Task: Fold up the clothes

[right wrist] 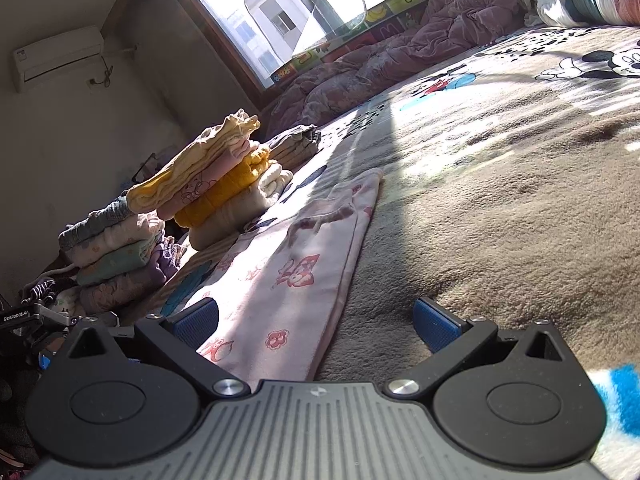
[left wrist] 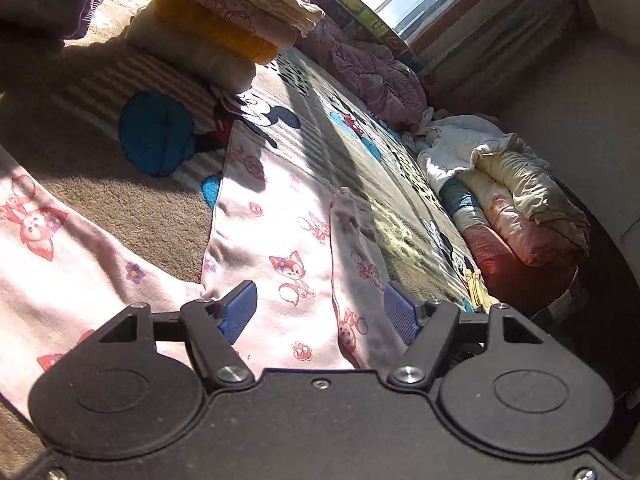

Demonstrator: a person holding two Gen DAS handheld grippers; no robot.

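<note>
A pink garment with fox and flower prints (left wrist: 276,236) lies spread flat on the cartoon-print blanket (left wrist: 352,148); it looks like small trousers with two legs. My left gripper (left wrist: 320,308) is open just above the garment, its blue pads (left wrist: 240,310) either side of one leg. The same garment shows in the right wrist view (right wrist: 296,256), lying lengthwise. My right gripper (right wrist: 316,320) is open low over the garment's near edge, one pad (right wrist: 196,320) over the cloth, the other over the blanket (right wrist: 500,200).
A stack of folded clothes (left wrist: 224,28) stands behind the garment; it also shows in the right wrist view (right wrist: 224,184), with a second stack (right wrist: 116,256) to its left. A purple quilt (right wrist: 400,64) lies under the window. Bundled bedding (left wrist: 508,208) lies at the right.
</note>
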